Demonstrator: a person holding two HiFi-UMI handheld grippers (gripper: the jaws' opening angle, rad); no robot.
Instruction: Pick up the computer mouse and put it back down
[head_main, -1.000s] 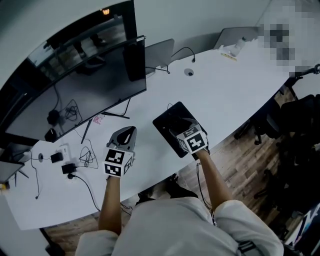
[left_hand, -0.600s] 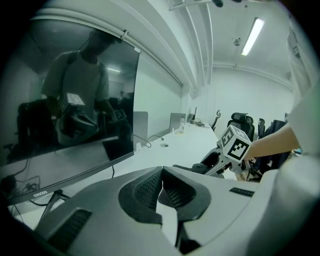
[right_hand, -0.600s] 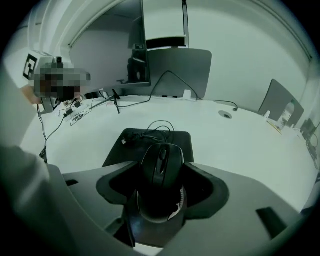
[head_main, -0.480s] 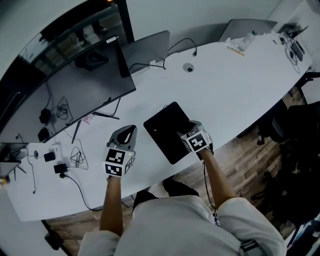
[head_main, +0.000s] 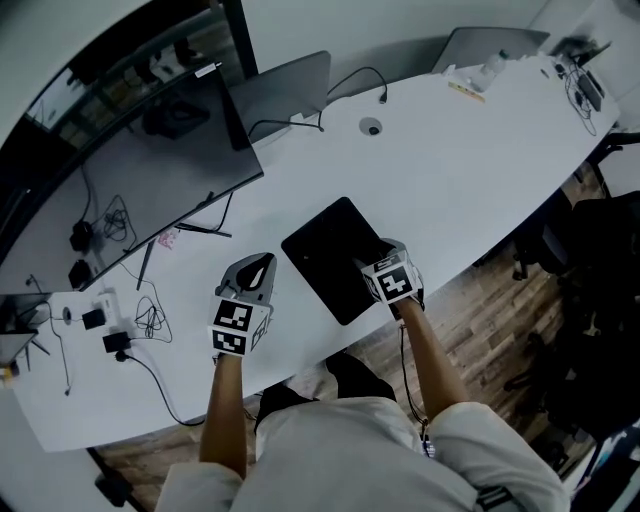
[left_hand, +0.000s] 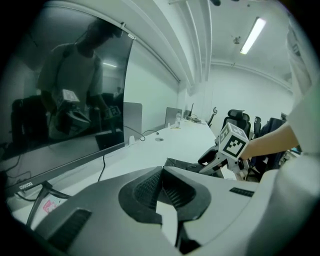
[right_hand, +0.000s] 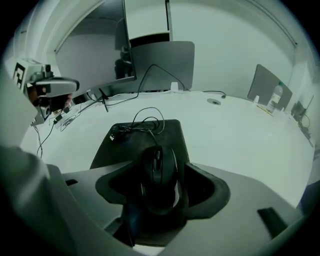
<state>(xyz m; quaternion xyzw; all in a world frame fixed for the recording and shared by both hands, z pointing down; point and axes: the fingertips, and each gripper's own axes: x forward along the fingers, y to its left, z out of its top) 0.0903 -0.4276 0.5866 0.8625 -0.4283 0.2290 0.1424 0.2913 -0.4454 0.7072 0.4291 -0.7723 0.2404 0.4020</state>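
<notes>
Right gripper view: mouse (right_hand: 159, 175) lengthwise between opening jaws, wheel end away.

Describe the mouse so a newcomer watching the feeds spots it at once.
On the long white desk, find the black mouse pad near the front edge. The mouse lies at the pad's near end: dark, rounded, with a scroll wheel, its thin cable coiled on the pad beyond it.

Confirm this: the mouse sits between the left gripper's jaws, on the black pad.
Wrong gripper. The mouse sits between the right gripper's jaws, which are opening, on the black pad, as the right gripper view shows. The left gripper's jaws are together, with nothing between them.
</notes>
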